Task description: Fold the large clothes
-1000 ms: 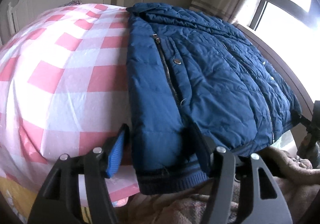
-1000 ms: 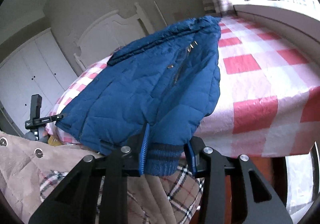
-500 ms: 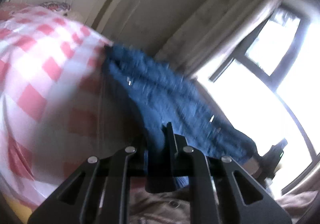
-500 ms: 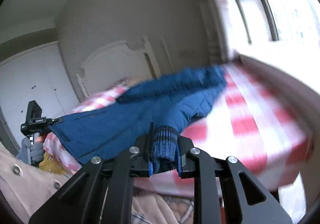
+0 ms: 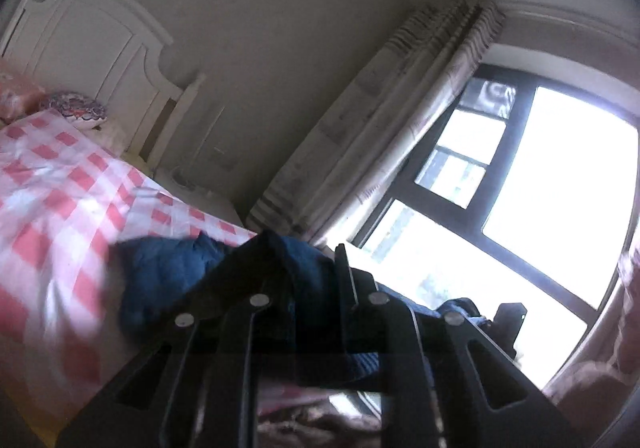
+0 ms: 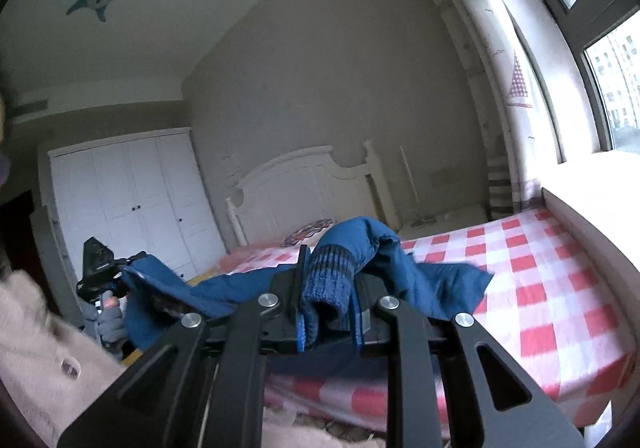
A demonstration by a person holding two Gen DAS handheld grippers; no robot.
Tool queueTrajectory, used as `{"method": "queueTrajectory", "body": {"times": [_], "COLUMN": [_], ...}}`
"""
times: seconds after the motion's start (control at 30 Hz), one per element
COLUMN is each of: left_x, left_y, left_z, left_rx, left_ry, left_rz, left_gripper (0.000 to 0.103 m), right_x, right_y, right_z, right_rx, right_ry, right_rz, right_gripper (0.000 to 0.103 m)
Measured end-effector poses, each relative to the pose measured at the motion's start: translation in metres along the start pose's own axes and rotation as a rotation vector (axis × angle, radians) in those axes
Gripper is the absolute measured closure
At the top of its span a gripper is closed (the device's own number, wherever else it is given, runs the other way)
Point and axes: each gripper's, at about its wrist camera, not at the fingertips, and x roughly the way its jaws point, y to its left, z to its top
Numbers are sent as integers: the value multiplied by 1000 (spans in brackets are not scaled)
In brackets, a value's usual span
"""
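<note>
Gripping blue jacket (image 6: 404, 272) hem in both tools, above checked bed (image 6: 560, 288)

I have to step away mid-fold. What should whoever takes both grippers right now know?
Left gripper: shut on the blue jacket, at its hem.
Right gripper: shut on the jacket's ribbed hem.
Jacket: bottom edge raised off the checked bed between the two grippers; its far part rests on the bed.
Done: both hem corners gripped and raised.
Left: probably carry the hem toward the collar, lay it down, release, then finish the fold.
</note>
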Motion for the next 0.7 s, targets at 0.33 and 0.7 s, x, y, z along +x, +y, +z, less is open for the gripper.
{"method": "queueTrajectory", "body": {"times": [0.33, 0.7], "left_x": [227, 234], "left_y": [177, 285], "left_z": [48, 48], "left_rx": [-400, -501], "left_ry": [241, 203], "left_rz": [303, 486], "left_gripper": [79, 19], "right_x": [232, 259], "right_y": [-156, -240], "right_z": [5, -24], "right_rx": [408, 583], "right_ry": [341, 290], "right_rz": [-196, -149], "right_gripper": [80, 4]}}
